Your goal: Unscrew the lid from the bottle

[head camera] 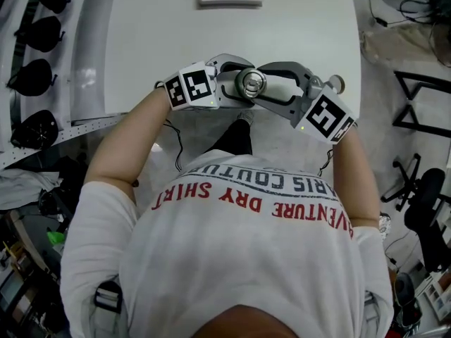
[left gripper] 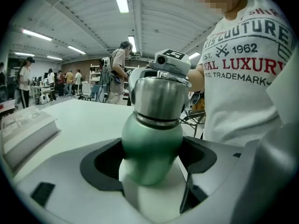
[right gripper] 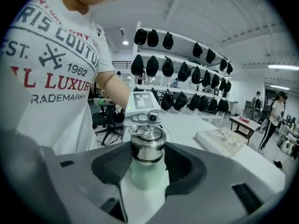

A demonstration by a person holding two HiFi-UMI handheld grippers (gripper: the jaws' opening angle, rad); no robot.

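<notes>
Green bottle (left gripper: 152, 148), steel ring-top lid (right gripper: 147, 146). Your left hand-held gripper (left gripper: 152, 166) clamps the body; your right hand-held gripper (right gripper: 148, 163), half-wide, grips the lid.

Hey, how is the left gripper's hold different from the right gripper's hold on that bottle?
The left gripper clamps the bottle by its green body; the right gripper clamps the steel lid. The left gripper's jaws span the wider part, the right gripper's jaws the narrower one. In the head view the left gripper comes in from the left, the right gripper from the right. Shared: both are shut on the one bottle, facing each other.
</notes>
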